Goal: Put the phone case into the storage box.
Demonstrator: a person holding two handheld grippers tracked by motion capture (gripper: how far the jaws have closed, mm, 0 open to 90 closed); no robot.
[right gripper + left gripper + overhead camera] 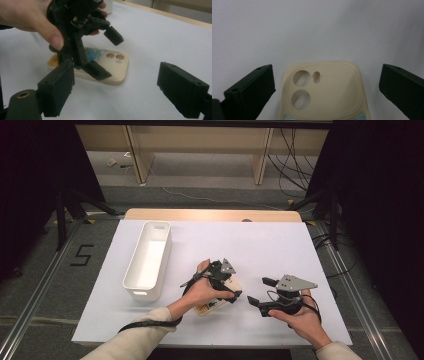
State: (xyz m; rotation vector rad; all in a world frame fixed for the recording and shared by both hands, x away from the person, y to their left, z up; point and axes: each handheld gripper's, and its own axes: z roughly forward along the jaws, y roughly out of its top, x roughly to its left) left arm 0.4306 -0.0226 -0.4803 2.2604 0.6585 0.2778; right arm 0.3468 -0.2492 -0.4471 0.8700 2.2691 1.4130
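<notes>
Left gripper view: your left gripper [325,82] hangs released, its jaws straddling the cream phone case [325,92]. Close off-centre and the flat case may skid away. Your right gripper [263,291], beside the case, is also released.

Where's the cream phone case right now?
In the high view, the cream plastic phone case lies flat on the white table cover, under the left hand-held gripper, right of the white rectangular bin.

Phone case [329,90] smooth matt plastic; table [280,245] matt.
</notes>
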